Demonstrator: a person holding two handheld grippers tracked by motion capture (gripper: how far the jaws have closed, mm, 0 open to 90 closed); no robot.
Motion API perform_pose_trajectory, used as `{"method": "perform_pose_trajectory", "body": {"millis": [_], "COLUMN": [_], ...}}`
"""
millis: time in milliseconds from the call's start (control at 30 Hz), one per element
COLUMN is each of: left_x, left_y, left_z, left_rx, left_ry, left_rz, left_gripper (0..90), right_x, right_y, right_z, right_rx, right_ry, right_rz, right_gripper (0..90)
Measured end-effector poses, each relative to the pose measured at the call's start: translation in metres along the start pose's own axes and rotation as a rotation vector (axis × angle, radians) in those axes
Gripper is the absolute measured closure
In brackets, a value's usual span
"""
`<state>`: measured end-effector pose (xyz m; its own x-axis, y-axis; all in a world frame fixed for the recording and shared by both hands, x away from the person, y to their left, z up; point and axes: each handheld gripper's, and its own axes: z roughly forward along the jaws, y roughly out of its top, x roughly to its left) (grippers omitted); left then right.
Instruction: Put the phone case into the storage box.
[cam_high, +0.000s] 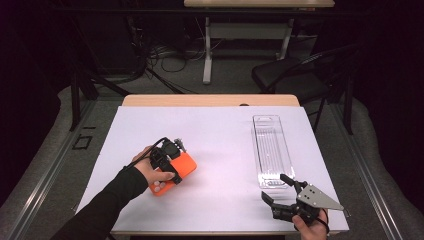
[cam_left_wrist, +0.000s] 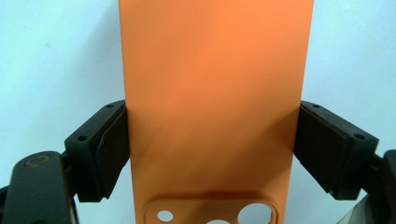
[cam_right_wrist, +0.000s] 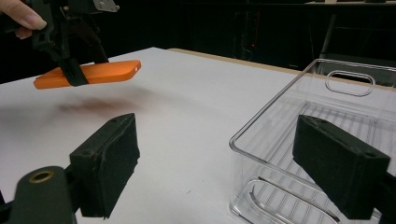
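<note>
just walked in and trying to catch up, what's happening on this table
A person works at a white-covered table with a hand-held tool in each hand. The left tool grips a flat orange phone case by its long edges; the right gripper view shows it held off the surface, with its shadow beneath. The right tool, jaws open and holding nothing, sits at the near end of a long clear plastic tray, which is empty.

One orange rectangular phone case (cam_high: 173, 173) with camera cut-outs, apparently three. One clear ribbed plastic tray (cam_high: 270, 150). Two black two-jaw grippers, the left gripper (cam_high: 167, 150) and the right gripper (cam_high: 278, 187). One white table (cam_high: 220, 150).
</note>
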<state>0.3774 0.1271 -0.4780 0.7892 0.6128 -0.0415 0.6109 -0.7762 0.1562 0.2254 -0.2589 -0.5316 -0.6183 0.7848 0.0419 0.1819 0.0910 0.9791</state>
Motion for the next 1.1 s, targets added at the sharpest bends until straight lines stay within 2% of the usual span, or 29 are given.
{"method": "perform_pose_trajectory", "body": {"millis": [267, 400, 567, 633, 733, 800, 933, 1100], "left_x": [0.003, 0.003, 0.000, -0.002, -0.004, -0.005, -0.007, -0.011], "left_y": [0.005, 0.009, 0.016, 0.019, 0.024, 0.028, 0.036, 0.046], "left_z": [-0.014, -0.021, -0.027, -0.029, -0.033, -0.036, -0.043, -0.048], "left_rx": [-0.018, -0.026, -0.039, -0.040, -0.040, -0.040, -0.052, -0.058], "left_ry": [-0.013, -0.019, -0.014, -0.012, -0.009, -0.004, -0.004, -0.004], "left_rz": [0.008, 0.021, 0.031, 0.041, 0.058, 0.064, 0.076, 0.089], "left_gripper": [16.3, 16.3, 16.3, 16.3, 16.3, 16.3, 16.3, 16.3], "right_x": [0.000, 0.002, 0.002, 0.002, 0.001, 0.001, 0.001, 0.003], "right_y": [0.006, 0.013, 0.022, 0.027, 0.032, 0.036, 0.045, 0.055], "right_z": [0.003, 0.002, 0.001, 0.002, 0.006, 0.010, 0.018, 0.034], "right_rx": [0.013, 0.029, 0.026, 0.031, 0.055, 0.063, 0.085, 0.108], "right_ry": [-0.017, -0.010, 0.005, -0.003, -0.015, -0.016, -0.010, 0.018], "right_rz": [0.012, -0.009, -0.052, -0.076, -0.087, -0.092, -0.134, -0.172], "right_gripper": [13.9, 13.9, 13.9, 13.9, 13.9, 13.9, 14.0, 14.0]}}
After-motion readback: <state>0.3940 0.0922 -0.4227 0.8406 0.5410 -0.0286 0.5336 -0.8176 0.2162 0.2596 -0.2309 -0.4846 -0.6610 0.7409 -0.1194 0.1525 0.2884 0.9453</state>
